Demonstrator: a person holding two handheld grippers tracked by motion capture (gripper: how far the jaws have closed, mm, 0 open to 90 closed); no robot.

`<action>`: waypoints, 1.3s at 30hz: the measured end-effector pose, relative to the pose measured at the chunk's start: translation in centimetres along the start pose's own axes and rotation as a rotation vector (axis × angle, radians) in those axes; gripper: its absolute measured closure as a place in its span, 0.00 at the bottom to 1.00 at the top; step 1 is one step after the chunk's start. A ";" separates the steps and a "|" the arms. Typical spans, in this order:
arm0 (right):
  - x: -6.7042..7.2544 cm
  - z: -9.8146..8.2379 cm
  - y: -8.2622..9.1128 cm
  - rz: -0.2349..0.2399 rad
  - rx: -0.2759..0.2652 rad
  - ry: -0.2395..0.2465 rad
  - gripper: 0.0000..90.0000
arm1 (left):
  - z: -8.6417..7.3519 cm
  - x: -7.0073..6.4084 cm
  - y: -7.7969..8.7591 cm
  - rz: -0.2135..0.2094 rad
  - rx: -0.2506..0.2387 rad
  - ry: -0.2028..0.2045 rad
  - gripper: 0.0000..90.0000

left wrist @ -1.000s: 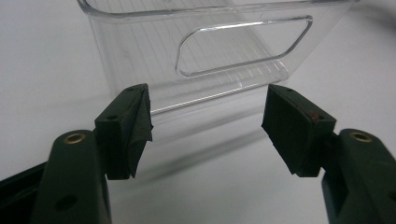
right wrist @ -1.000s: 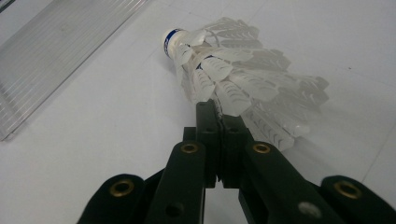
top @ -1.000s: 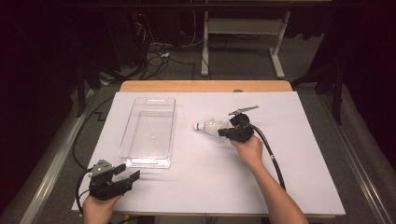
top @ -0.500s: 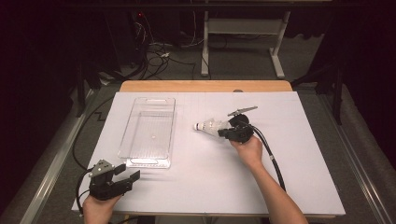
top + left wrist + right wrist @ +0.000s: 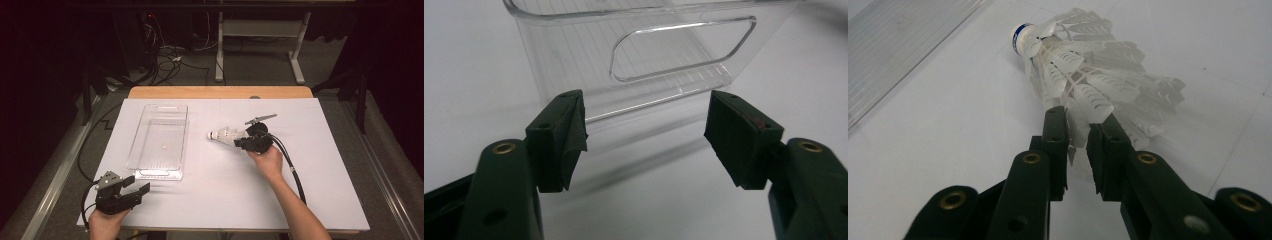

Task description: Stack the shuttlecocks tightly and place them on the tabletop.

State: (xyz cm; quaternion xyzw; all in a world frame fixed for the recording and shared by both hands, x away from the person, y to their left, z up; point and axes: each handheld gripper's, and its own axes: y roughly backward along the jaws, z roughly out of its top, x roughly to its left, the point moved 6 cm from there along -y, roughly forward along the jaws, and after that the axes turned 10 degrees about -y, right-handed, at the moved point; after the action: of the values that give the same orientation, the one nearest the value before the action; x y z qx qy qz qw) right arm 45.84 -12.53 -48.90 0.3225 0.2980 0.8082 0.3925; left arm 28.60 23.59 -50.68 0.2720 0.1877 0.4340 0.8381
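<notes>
A white feather shuttlecock lies on its side on the white table, just right of a clear plastic tray. Its long axis runs across the table, cork tip toward the tray, feather skirt toward the right gripper. That gripper's jaws have just been opening; the feather edge sits in the narrow gap, and whether the pads touch it is hard to tell. The shuttlecock has not shifted since earlier. The left gripper rests spread wide, facing the tray's near end; the tray's top is cut off there.

Right tongs newly parting on shuttlecock
</notes>
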 end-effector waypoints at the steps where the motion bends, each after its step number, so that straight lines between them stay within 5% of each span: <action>1: 0.0 0.0 0.1 -0.001 0.001 -0.002 0.86 | 0.0 0.0 0.0 0.000 0.000 0.000 0.37; 19: -0.8 -0.6 0.8 -0.005 -0.027 -0.022 0.71 | 0.1 0.0 -0.1 -0.006 0.000 0.003 0.37; 39: -0.2 -1.7 1.1 -0.028 -0.056 -0.005 0.54 | -0.1 0.1 0.1 -0.006 -0.008 0.009 0.37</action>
State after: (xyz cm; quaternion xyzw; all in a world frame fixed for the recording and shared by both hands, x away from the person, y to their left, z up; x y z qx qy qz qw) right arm 44.19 -13.65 -49.21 0.3092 0.2785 0.8099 0.4134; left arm 28.54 23.75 -50.71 0.2662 0.1907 0.4333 0.8396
